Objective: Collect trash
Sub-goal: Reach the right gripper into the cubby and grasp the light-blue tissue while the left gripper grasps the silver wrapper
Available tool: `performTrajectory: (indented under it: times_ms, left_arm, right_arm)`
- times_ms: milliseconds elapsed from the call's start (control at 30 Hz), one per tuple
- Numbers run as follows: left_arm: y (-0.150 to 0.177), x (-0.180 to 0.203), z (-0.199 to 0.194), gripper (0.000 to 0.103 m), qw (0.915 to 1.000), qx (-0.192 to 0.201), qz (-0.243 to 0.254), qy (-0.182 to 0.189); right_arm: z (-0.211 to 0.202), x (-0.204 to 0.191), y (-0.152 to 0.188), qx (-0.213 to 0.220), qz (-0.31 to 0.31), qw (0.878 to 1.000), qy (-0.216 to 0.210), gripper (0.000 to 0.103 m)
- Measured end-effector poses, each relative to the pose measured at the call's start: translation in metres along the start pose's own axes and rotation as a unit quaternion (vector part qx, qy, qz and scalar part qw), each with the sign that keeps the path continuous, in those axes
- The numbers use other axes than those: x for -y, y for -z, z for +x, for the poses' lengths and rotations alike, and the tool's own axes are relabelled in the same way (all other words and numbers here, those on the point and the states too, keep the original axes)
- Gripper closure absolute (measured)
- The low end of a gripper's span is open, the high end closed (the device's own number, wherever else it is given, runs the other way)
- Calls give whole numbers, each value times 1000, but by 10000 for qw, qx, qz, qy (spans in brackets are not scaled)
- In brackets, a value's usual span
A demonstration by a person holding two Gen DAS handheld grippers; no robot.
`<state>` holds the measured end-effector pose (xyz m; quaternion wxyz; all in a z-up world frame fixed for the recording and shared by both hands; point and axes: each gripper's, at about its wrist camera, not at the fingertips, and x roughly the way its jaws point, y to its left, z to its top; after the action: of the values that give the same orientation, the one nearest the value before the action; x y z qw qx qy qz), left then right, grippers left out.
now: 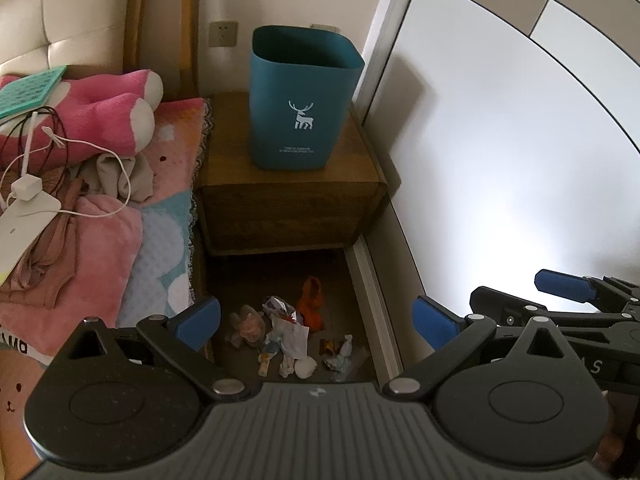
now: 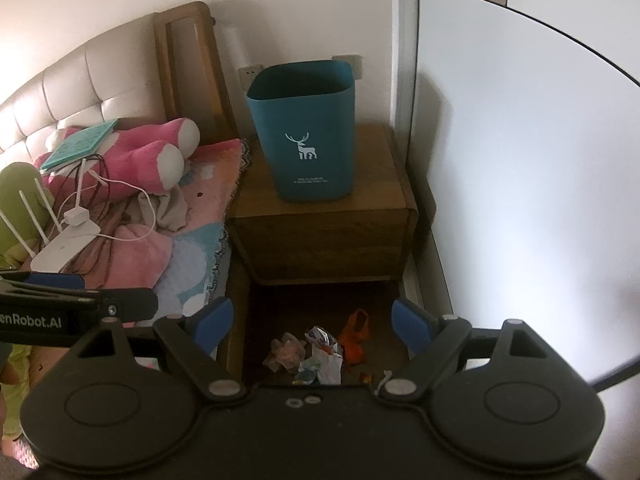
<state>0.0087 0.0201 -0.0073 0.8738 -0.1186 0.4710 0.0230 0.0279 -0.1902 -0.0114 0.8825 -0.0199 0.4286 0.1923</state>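
A teal bin [image 1: 300,100] [image 2: 306,132] with a white deer print stands upright on a wooden nightstand [image 1: 224,176] [image 2: 384,184]. Scattered trash lies on the dark floor in front of the nightstand: an orange scrap [image 1: 311,304] [image 2: 355,338], a crumpled foil wrapper [image 1: 280,308] [image 2: 320,338], a pinkish wad [image 1: 248,324] [image 2: 286,354], white paper [image 1: 294,338] [image 2: 330,366] and small bits [image 1: 340,354]. My left gripper [image 1: 316,322] hovers open above the trash, holding nothing. My right gripper [image 2: 312,324] is also open and empty above the same pile; its fingers [image 1: 568,286] show at the right of the left wrist view.
A bed [image 1: 160,216] [image 2: 192,248] borders the left, heaped with a pink plush [image 1: 100,116], clothes, cables and a white router [image 2: 66,244]. White sliding wardrobe doors [image 1: 500,140] [image 2: 520,160] close off the right. The floor gap between them is narrow.
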Motion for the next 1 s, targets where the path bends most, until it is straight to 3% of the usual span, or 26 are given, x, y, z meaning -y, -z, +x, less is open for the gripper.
performTrajectory:
  times_ms: [500,667,1000]
  left_arm:
    - [-9,-22,33,0,9988,-37,386,294]
    - [-16,-26,62,0,9991,-81,261,313]
    - [-18,-25,135,0,9993,-42,-165,-330]
  right_arm:
    - [18,-3,5,243,84,9994,241,16]
    - [54,24,3,57,22,9998,188,16]
    - [162,71,17,-587,-596,9963,-208,18]
